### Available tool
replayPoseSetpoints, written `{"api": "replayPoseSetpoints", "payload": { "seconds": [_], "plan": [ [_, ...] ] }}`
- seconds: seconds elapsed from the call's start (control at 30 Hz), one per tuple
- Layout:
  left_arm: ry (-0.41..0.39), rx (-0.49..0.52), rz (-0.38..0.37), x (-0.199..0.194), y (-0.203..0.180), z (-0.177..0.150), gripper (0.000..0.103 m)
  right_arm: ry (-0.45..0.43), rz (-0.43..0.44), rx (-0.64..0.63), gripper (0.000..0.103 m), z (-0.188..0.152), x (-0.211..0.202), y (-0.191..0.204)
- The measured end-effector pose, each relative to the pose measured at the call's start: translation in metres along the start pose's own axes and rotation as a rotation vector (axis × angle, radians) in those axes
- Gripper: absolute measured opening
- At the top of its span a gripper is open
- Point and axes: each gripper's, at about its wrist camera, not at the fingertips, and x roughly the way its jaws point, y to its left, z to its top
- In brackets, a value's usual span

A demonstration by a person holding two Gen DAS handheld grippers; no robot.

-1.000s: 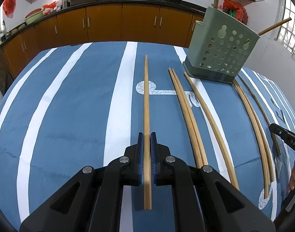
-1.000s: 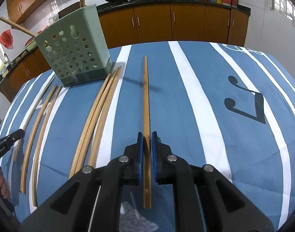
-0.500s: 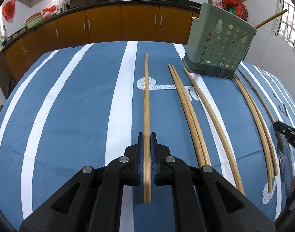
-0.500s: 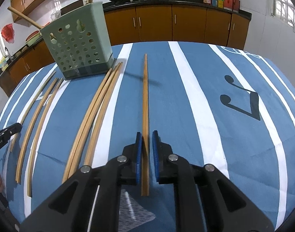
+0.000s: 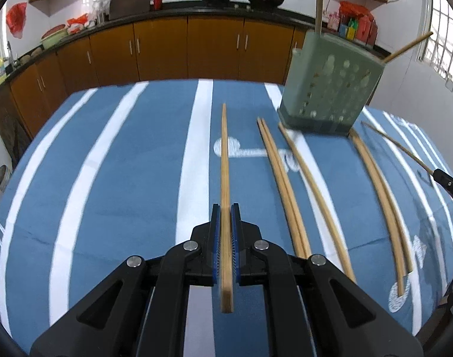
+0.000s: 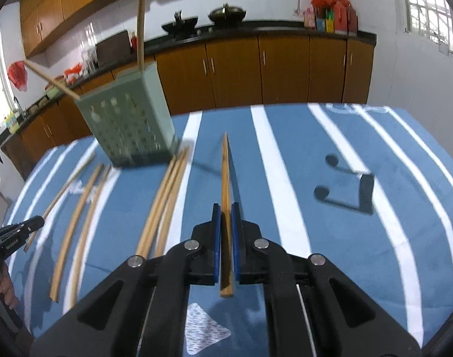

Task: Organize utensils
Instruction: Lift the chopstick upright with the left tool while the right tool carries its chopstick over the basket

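Observation:
In the left wrist view my left gripper [image 5: 225, 208] is shut on a wooden chopstick [image 5: 224, 154] that points away over the blue striped cloth. In the right wrist view my right gripper [image 6: 225, 206] is shut on another chopstick [image 6: 225, 172], whose far tip hangs above the cloth and casts a shadow. The green perforated holder [image 5: 330, 89] [image 6: 128, 119] stands at the back of the table with two chopsticks sticking out of it. Each gripper shows at the edge of the other's view: the right one [image 5: 448, 181], the left one [image 6: 18, 232].
Several loose chopsticks [image 5: 283, 178] [image 6: 164, 196] lie in rows on the cloth [image 5: 122, 178] in front of the holder. Brown kitchen cabinets [image 5: 167, 50] with woks on the counter run behind the table. A hand [image 6: 3, 288] shows at the lower left.
Both grippers have risen with their chopsticks, the right one more. The right gripper's view has tipped upward, and its chopstick has come off the cloth.

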Motion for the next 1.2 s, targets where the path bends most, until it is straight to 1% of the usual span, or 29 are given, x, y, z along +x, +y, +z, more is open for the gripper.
{"api": "replayPoseSetpoints", "payload": {
  "seconds": [0.3,0.43,0.53,0.63,0.87,1.03,1.2],
  "plan": [
    [-0.135,-0.036,-0.027,-0.041,0.005,0.030,0.007,-0.156,0.016,0.028,0.008,0.030,-0.038,-0.004],
    [-0.200,-0.066,-0.041,-0.059,0.009,0.043,0.007,-0.212,0.018,0.038,0.008,0.038,-0.049,-0.005],
    [-0.235,-0.083,-0.043,-0.068,0.011,0.050,0.007,-0.230,0.019,0.045,0.008,0.041,-0.053,-0.006],
    [-0.251,-0.086,-0.040,-0.071,0.013,0.054,0.007,-0.237,0.019,0.047,0.008,0.044,-0.053,-0.007],
    [-0.259,-0.089,-0.034,-0.072,0.013,0.057,0.007,-0.245,0.019,0.038,0.008,0.046,-0.052,-0.004],
    [-0.296,-0.068,-0.050,-0.087,0.009,0.064,0.007,-0.280,0.055,0.024,0.008,0.059,-0.066,0.002],
    [-0.348,-0.045,-0.088,-0.109,0.001,0.079,0.007,-0.303,0.134,0.027,0.008,0.081,-0.088,0.012]
  ]
}}
